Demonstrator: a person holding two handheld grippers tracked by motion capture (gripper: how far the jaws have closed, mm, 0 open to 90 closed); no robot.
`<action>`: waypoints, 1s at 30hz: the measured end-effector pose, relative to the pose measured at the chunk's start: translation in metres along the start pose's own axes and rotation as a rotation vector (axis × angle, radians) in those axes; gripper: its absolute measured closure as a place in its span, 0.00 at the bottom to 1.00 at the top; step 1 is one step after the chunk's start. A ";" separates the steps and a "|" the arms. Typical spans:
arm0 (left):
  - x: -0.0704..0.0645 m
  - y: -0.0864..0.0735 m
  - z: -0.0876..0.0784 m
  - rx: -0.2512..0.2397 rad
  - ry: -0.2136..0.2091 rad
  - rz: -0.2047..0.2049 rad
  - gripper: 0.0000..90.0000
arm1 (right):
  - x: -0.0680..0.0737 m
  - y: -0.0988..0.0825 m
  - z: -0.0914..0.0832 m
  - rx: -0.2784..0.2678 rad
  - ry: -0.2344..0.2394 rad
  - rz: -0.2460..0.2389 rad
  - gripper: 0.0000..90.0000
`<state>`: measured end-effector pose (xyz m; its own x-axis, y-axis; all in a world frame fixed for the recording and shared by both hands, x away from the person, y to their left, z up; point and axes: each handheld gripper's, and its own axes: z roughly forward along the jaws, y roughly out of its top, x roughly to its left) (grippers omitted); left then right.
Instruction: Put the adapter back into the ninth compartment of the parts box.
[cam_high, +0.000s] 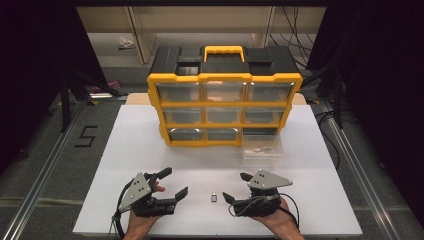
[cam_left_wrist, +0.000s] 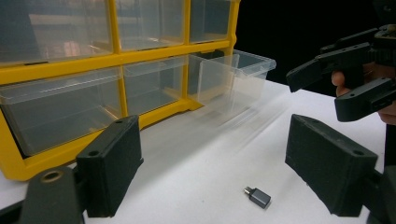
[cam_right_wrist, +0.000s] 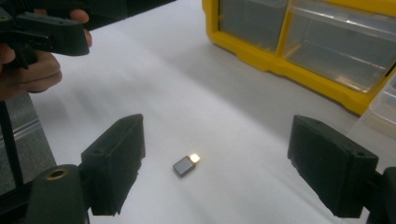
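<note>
Both sets of tongs are released right now, nothing in either. In the high view my left tongs (cam_high: 171, 182) sit at lower left of centre and my right tongs (cam_high: 236, 187) at lower right of centre, jaws spread and pointing toward each other. The little grey adapter (cam_high: 214, 198) lies flat on the white tabletop (cam_high: 125, 150) between them, a bit closer to the right tongs, touching neither. In the right gripper view it's low in the frame, between the two jaws. Further up the frame is the yellow drawer organizer (cam_high: 224, 107), with one clear drawer (cam_high: 262, 148) pulled out at its bottom right, well apart from the adapter.
</note>
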<state>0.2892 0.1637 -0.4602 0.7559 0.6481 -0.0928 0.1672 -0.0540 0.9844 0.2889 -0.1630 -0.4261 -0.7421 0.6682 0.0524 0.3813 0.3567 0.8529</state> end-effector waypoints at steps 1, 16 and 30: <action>0.000 0.000 0.000 0.001 0.000 0.002 0.20 | 0.000 0.002 0.002 0.016 0.001 -0.002 0.22; -0.001 0.000 0.000 0.002 0.001 0.013 0.20 | 0.005 0.012 0.023 0.102 0.010 -0.019 0.23; -0.001 0.000 0.000 0.001 0.002 0.016 0.20 | 0.009 0.017 0.045 0.186 0.017 -0.026 0.24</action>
<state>0.2881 0.1630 -0.4598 0.7574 0.6485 -0.0764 0.1553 -0.0653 0.9857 0.3134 -0.1214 -0.4341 -0.7620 0.6462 0.0415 0.4556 0.4895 0.7435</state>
